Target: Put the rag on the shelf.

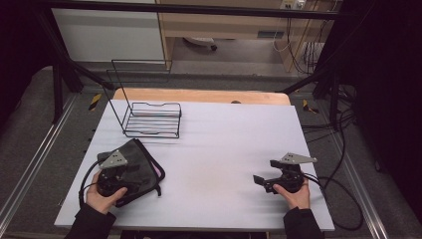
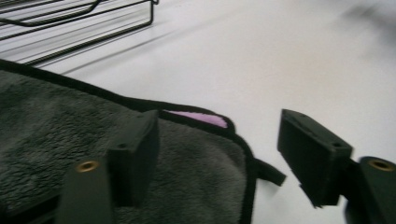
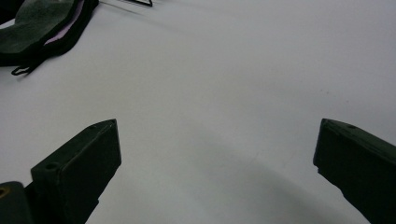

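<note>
We hovered the left gripper [image 2: 217, 154] over the cloth's corner, ready to pinch it.

One folded grey cloth [image 1: 137, 164] with a pink lining lay at the lower left of the high view, near one wire rack [image 1: 152, 119] above it. The left jaws stood part open, straddling the cloth's edge without pressing. The right gripper [image 1: 263, 181], lower right, waited wide and empty over bare table [image 1: 224, 149], probably to take the other corner. Two grippers in all.

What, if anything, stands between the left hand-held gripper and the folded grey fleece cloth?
Nothing visible does: the left hand-held gripper is already over the folded grey fleece cloth with black edging, its jaws open astride the cloth's corner on the white table.
</note>
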Tool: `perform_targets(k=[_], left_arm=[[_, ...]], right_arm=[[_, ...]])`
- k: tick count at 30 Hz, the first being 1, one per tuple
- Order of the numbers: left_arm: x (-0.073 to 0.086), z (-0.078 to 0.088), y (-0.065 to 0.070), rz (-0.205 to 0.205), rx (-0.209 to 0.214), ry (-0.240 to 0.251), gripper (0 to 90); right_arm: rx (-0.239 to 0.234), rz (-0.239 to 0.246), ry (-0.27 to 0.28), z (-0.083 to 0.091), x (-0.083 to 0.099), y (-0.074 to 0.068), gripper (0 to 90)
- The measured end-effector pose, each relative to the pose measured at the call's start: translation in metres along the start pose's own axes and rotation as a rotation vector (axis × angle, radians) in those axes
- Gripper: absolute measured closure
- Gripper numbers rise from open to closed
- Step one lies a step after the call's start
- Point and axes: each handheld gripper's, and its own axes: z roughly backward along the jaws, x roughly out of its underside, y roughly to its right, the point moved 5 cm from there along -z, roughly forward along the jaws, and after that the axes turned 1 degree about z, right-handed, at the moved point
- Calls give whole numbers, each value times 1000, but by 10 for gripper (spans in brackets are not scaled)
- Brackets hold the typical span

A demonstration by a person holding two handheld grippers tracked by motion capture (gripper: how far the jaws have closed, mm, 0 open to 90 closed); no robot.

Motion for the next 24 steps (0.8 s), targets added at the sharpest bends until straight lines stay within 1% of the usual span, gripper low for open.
perform_targets(k=[1,2,3,4,5,6,7,8,9,10,11,12,14,15,16,17,19,22,24], left_arm=[[0,0,0,0,0,0,376],[-1,-1,7,-3,9,-12,404],[-1,-1,7,-3,9,-12,430],[0,-4,14,-12,23,-36,464],[0,-7,18,-14,30,-50,501],[0,-7,18,-14,30,-50,529],[2,-9,20,-16,28,-70,529],[5,-16,25,-34,22,-111,573],[7,-19,28,-40,25,-130,589],[7,-19,28,-40,25,-130,609],[8,-22,29,-37,33,-142,626],[11,-28,31,-40,40,-166,642],[15,-34,33,-49,31,-196,652],[15,-34,33,-49,31,-196,652],[17,-40,33,-53,18,-218,652],[18,-42,32,-55,9,-230,652],[18,-44,31,-40,2,-227,661],[19,-45,29,-29,-6,-228,671],[19,-45,28,-25,-3,-230,681]], right_arm=[[0,4,-3,0,0,0,16],[1,1,-4,0,0,0,16],[-1,-1,-5,-1,1,0,17],[-3,-3,-7,-1,1,-1,18],[-3,-3,-7,-1,1,-1,18],[-3,-1,-7,-1,1,-1,18],[-3,-1,-7,-1,1,-1,18],[-4,-2,-9,-1,1,-1,18],[-3,-1,-9,-1,1,-1,18],[-3,-2,-9,-1,1,-1,18],[-4,-1,-9,-1,1,-1,18],[-4,-2,-9,-1,1,-1,18],[-4,0,-9,-1,1,-1,18],[-6,-2,-10,-1,1,-1,18],[-7,-2,-11,-1,1,-1,17],[-7,-2,-11,-1,1,-1,17],[-7,-3,-11,-1,1,-1,17],[-8,-3,-12,-2,2,-2,17],[-10,-1,-12,-2,2,-2,17]])
